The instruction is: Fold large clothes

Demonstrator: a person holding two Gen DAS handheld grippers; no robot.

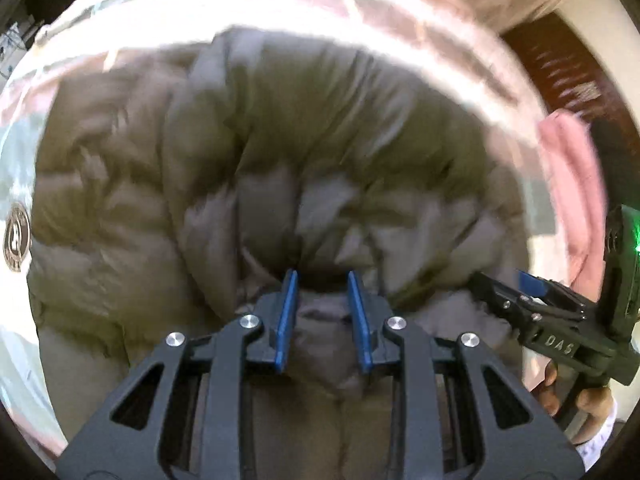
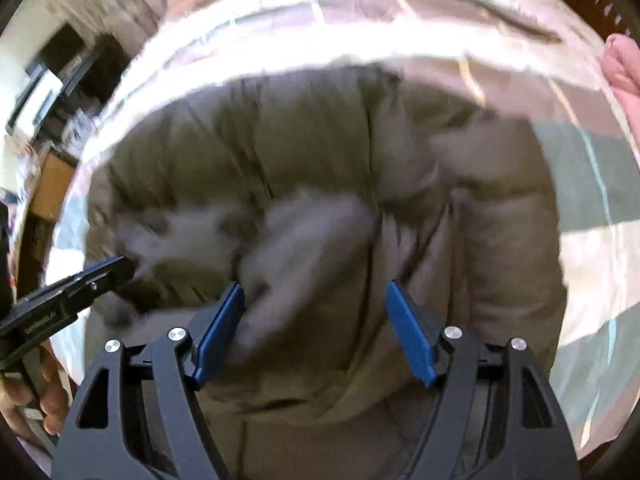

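A large olive-brown puffer jacket (image 1: 248,152) lies bunched on a pale checked bed cover; it also fills the right wrist view (image 2: 312,152). My left gripper (image 1: 322,280) has its blue pads closed on a fold of the jacket's grey lining at the near edge. My right gripper (image 2: 316,292) is open, jaws wide, with a grey fold of the jacket (image 2: 304,232) between and just beyond the pads. The right gripper also shows in the left wrist view (image 1: 532,284), and the left gripper in the right wrist view (image 2: 120,264). Both views are motion-blurred.
The bed cover (image 1: 280,12) surrounds the jacket on all sides. A pink garment (image 1: 568,168) lies at the right edge of the bed, also in the right wrist view (image 2: 624,72). A round logo patch (image 1: 16,240) shows at far left. Dark furniture (image 2: 60,60) stands beyond the bed.
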